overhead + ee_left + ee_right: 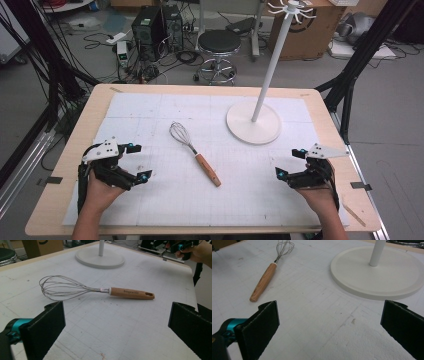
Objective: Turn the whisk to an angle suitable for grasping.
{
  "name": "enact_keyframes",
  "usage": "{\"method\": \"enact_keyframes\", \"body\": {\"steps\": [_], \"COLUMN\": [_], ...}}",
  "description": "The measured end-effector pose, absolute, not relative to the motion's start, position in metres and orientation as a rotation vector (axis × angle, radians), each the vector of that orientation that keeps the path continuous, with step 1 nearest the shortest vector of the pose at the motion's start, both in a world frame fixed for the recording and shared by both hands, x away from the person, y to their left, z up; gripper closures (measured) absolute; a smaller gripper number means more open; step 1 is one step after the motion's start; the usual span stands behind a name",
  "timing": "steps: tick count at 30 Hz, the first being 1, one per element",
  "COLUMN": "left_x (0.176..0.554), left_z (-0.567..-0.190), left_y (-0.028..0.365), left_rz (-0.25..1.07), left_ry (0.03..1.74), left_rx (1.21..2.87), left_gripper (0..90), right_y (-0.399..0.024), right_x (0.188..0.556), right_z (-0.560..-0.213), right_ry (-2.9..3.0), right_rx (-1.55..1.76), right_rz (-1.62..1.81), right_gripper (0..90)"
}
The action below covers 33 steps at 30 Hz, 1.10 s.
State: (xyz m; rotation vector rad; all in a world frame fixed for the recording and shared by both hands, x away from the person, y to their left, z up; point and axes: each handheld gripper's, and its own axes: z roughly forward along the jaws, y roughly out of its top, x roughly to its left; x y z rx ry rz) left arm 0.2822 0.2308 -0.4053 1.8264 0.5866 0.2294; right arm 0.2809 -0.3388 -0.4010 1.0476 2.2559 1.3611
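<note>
The whisk [194,153] lies flat on the white mat [150,200], between the two grippers and a little ahead of both. The left gripper [137,161] and right gripper [290,162] both stand wide apart, holding nothing, near the table's front edge.

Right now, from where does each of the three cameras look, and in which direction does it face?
High view: above the person's side, looking forward and down on the table; both forearms, left gripper and right gripper show.
Left gripper view: rides the left gripper, looking between its open jaws at the whisk; the other hand shows far off.
Right gripper view: rides the right gripper, facing the whisk and the white stand between open jaws.
All three views share the whisk and the stand's base.
</note>
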Motion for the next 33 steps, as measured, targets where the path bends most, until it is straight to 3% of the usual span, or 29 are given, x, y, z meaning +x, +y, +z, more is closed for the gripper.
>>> {"method": "enact_keyframes", "body": {"steps": [16,33], "left_x": [0.29,0.333], "left_z": [-0.401,-0.373], "left_y": [0.207,0.124], "left_rz": [0.222,0.211], "left_ry": [0.543,0.383], "left_rx": [1.924,2.258], "left_gripper": [1.6,1.7], "right_y": [-0.34,-0.345], "right_x": [0.282,0.283], "right_z": [-0.403,-0.404], "right_ry": [2.263,2.258], "right_rx": [1.053,1.055], "right_rz": [1.357,1.365], "right_gripper": [0.8,0.8]}}
